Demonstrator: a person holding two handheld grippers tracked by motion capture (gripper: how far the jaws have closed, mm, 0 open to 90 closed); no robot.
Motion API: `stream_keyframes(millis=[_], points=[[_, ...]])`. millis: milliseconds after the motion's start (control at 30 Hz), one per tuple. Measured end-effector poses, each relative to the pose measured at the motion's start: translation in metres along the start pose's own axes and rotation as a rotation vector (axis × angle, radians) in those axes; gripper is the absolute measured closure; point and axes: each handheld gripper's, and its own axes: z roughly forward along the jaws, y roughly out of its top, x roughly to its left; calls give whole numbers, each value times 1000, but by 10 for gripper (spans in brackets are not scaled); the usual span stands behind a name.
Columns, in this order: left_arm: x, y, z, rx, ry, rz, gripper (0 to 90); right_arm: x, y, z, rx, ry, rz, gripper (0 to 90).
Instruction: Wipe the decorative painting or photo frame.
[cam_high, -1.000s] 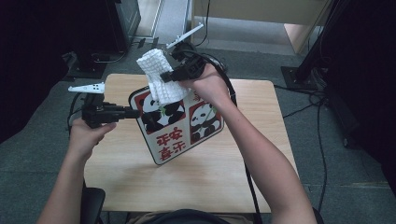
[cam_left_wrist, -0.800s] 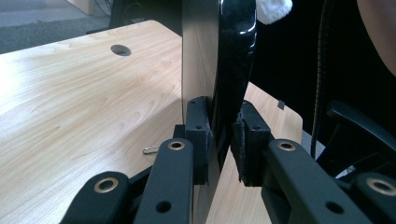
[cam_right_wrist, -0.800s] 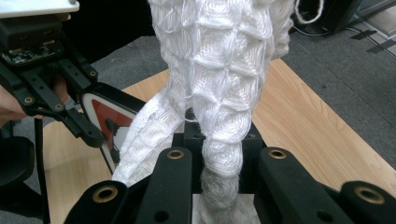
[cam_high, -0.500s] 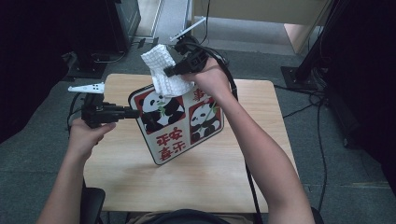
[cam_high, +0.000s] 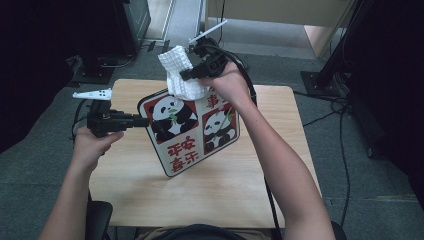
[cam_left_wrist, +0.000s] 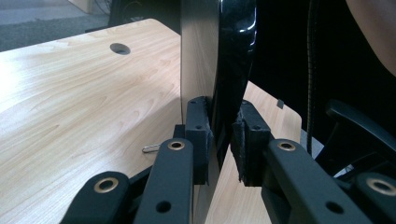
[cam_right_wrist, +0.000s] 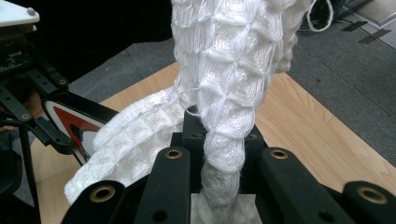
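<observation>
My left gripper (cam_high: 142, 121) clamps the left rim of the panda tray (cam_high: 192, 132), holding it tilted above the desk (cam_high: 270, 150). My right gripper (cam_high: 186, 75) is clenched on a bunched white cloth (cam_high: 181, 72) resting at the tray's top edge. Step in hand, I judge: wiping the tray face. Next move calls for dragging the cloth down across the pandas while the left holds firm. Left gripper view shows the pads (cam_left_wrist: 198, 135) pinching the rim edge-on and the tray's pale back; right gripper view shows the cloth (cam_right_wrist: 224, 93) twisted between the jaws.
</observation>
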Motion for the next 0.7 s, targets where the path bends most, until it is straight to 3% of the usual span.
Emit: stream_keyframes(millis=[567,700], points=[[2,-1,-1,-1,-13,-6,780,-13,-8,-8,-36,-15,27,794],[2,-1,-1,-1,-16,-6,780,-16,-9,-10,-36,-37,25,794]])
